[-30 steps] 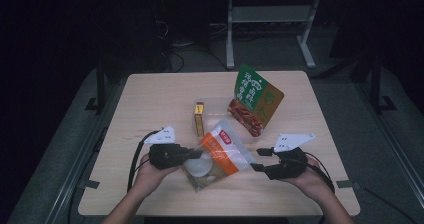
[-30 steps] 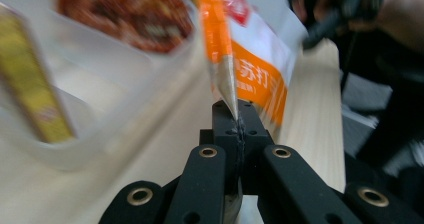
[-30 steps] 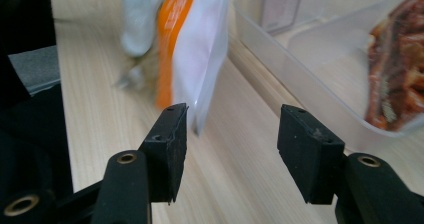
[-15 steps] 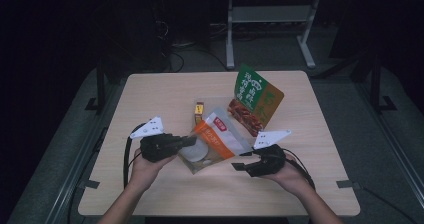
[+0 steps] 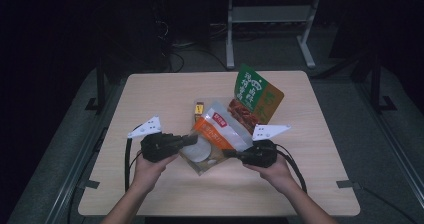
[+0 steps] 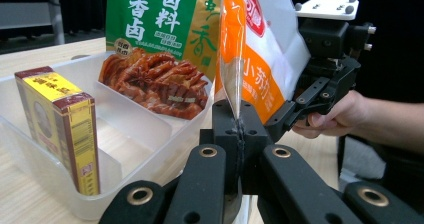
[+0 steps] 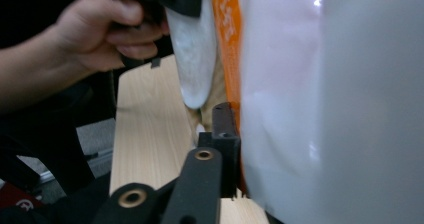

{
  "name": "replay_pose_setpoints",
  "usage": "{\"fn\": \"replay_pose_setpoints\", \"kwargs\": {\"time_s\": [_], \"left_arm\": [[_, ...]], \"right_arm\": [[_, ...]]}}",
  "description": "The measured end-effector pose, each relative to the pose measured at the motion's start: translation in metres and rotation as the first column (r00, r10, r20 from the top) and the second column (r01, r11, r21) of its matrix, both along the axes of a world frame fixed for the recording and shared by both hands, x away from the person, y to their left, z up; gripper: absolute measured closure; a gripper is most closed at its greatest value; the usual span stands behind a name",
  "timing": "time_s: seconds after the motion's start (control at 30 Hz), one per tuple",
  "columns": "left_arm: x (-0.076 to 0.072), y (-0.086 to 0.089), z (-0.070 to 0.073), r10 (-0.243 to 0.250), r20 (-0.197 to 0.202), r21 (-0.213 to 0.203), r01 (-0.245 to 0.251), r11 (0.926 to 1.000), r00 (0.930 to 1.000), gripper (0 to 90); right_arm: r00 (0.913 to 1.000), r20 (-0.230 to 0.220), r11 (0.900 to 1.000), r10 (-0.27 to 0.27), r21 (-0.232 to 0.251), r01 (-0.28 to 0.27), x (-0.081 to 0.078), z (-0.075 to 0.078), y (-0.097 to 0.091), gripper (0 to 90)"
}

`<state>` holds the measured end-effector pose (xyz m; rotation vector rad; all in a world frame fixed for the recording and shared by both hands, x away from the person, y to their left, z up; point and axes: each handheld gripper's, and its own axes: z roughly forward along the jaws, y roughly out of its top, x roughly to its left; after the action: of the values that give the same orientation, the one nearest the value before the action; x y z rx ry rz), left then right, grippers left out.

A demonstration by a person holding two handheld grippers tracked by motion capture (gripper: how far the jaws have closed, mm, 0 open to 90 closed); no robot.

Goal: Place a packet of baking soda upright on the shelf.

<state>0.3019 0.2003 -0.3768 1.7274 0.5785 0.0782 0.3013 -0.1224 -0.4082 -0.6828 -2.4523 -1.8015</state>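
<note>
An orange and white pouch (image 5: 216, 133) hangs between both grippers over the table's near middle. My left gripper (image 5: 192, 140) is shut on the pouch's sealed edge (image 6: 235, 96), jaws (image 6: 237, 129) pressed together on it. My right gripper (image 5: 228, 154) has just been closing and is shut on the pouch's opposite edge; one jaw (image 7: 222, 129) presses the pouch (image 7: 300, 109), the other is hidden behind it. A green spice bag (image 5: 256, 96) and a yellow box (image 5: 199, 109) stand behind, inside a clear divided tray (image 6: 130, 129).
In the left gripper view the yellow box (image 6: 60, 119) stands in the tray's near compartment, with the green bag (image 6: 160, 19) leaning behind. The wooden table (image 5: 150, 94) has bare room at its left and front. A metal stand (image 5: 270, 19) is on the floor beyond.
My right gripper moved left to the pouch and closed on its edge. The pouch shifted slightly away from the front edge, still held by my left gripper.
</note>
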Motion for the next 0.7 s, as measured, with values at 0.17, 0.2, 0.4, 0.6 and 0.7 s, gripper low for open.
{"fn": "replay_pose_setpoints", "kwargs": {"time_s": [0.17, 0.2, 0.4, 0.6, 0.7], "left_arm": [[0.003, -0.002, -0.005, -0.001, -0.006, 0.019, 0.001, 0.9998, 1.0, 88.4], [0.003, -0.003, -0.006, 0.003, -0.002, 0.031, -0.003, 0.9995, 1.0, 87.0], [0.01, -0.007, -0.012, 0.069, 0.002, 0.091, -0.069, 0.9934, 0.9976, 58.9], [0.007, 0.001, -0.016, 0.087, 0.013, 0.125, -0.088, 0.9883, 0.9961, 45.3], [0.002, 0.008, -0.019, 0.081, 0.015, 0.159, -0.082, 0.9839, 0.9966, 42.9]], "right_arm": [[0.9995, 0.023, 0.9996, 0.022, 0.018, -0.023, -0.001, 0.006, -0.005, 89.9], [0.9993, 0.026, 0.9995, 0.027, 0.016, -0.027, -0.002, 0.008, -0.006, 90.0], [0.9967, 0.034, 0.9964, 0.074, 0.04, -0.075, -0.007, 0.015, -0.007, 90.0], [0.9966, 0.035, 0.9946, 0.075, 0.069, -0.077, -0.009, 0.021, -0.014, 90.0], [0.9974, 0.045, 0.9934, 0.057, 0.097, -0.061, -0.008, 0.025, -0.023, 90.0]]}}
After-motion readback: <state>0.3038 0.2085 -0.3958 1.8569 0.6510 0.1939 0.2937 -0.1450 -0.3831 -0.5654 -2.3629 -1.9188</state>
